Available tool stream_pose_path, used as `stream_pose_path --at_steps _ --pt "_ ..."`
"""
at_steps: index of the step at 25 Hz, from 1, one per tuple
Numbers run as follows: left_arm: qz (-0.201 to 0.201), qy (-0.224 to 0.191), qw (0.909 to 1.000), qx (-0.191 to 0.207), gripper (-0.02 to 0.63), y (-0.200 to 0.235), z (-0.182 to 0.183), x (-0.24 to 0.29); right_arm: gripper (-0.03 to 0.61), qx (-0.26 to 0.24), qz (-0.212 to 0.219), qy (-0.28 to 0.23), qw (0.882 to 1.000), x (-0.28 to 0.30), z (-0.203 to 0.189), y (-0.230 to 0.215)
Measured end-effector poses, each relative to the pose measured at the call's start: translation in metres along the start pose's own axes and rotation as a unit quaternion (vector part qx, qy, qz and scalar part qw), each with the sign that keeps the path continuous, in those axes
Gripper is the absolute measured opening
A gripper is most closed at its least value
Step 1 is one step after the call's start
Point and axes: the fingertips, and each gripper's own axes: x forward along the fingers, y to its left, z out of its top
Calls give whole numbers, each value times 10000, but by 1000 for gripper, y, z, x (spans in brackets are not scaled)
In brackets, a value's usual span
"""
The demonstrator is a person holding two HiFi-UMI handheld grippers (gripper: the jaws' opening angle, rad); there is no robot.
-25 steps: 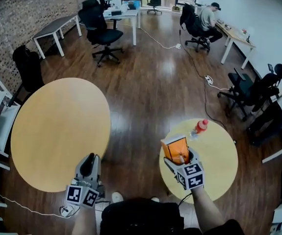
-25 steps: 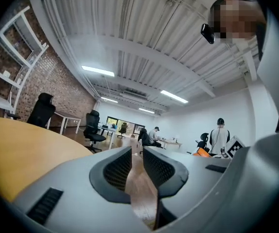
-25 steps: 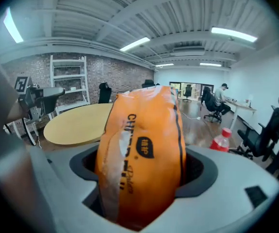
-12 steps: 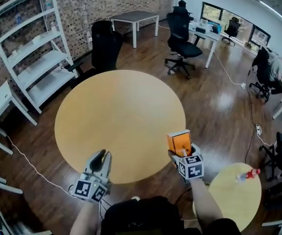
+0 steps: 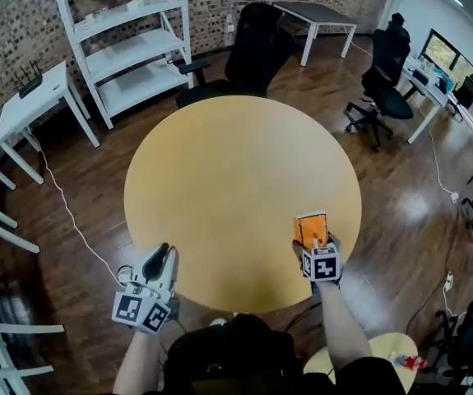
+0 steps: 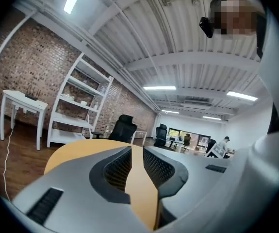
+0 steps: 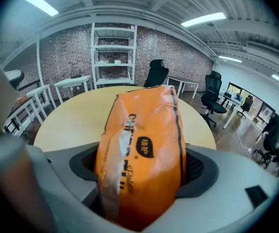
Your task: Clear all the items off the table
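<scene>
Right hand-held gripper (image 5: 313, 250): jaws wide, clamped on both sides of an orange snack bag (image 5: 311, 227)
Bag position: upright, over the near right part of the round desk (image 5: 236, 171)
Left hand-held gripper (image 5: 157, 261): narrow slit, nothing in it, at the desk's near left edge

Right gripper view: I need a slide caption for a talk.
Right gripper holding an orange snack bag over a round yellow table, white shelving behind.
</scene>
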Motion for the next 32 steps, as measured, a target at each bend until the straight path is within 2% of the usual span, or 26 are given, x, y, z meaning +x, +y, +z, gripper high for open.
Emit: stream_pose_path --at_steps 2,5,7,10,15,21,27,30,32 --pt "278 23 9996 -65 64 13 -2 -2 440 -72 0 226 9997 28 1 -9" --pt "610 106 9980 117 64 28 -5 3 440 -215 54 202 9995 57 23 -15" --pt "739 195 9968 222 64 34 -8 7 443 -151 133 481 9986 77 11 -20" --pt "767 237 9965 213 64 39 -11 17 453 64 362 824 9959 102 -7 -19" --pt "684 275 9971 210 64 40 -10 31 486 86 370 553 9977 105 14 -9" --pt "550 358 9974 304 64 32 -13 46 486 330 421 -172 9984 77 54 -8" --pt "137 367 9981 480 64 19 -7 62 483 594 639 -917 9920 51 83 17" --pt "-54 241 9986 469 64 15 7 63 393 729 737 -1665 9806 17 110 30" --pt "-157 126 9987 473 46 8 16 64 316 646 725 -2035 9743 -8 122 34"
